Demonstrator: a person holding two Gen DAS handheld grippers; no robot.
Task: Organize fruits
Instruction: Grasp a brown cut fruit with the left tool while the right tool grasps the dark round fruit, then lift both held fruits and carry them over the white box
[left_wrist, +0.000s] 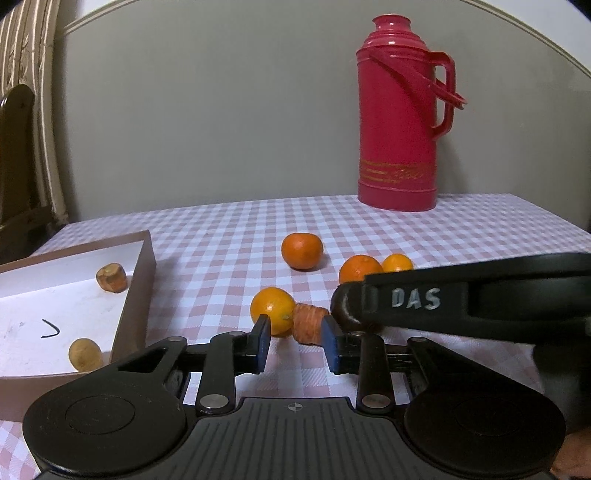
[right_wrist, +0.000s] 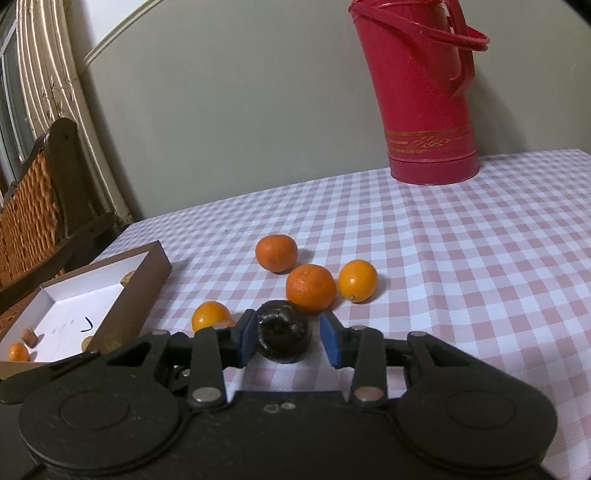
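Fruits lie loose on the checked tablecloth (right_wrist: 461, 258): we count four orange citrus, the farthest (right_wrist: 276, 253) alone, and one dark round fruit (right_wrist: 283, 334). Our red thermos (left_wrist: 400, 118) stands at the back, open cloth before it. The brown box (left_wrist: 138, 295) holds three small pieces. Our right gripper (right_wrist: 286, 338) brackets the dark fruit, left pad touching. Our left gripper (left_wrist: 295, 341), jaws narrow, nears a carrot chunk (left_wrist: 309, 323), not gripping.

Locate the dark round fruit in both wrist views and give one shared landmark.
Left wrist: dark round fruit sits right of centre, mostly hidden behind the other tool's black arm, beside the carrot piece.
Right wrist: it sits low centre, between the blue pads.
Shared landmark: red thermos, far right.
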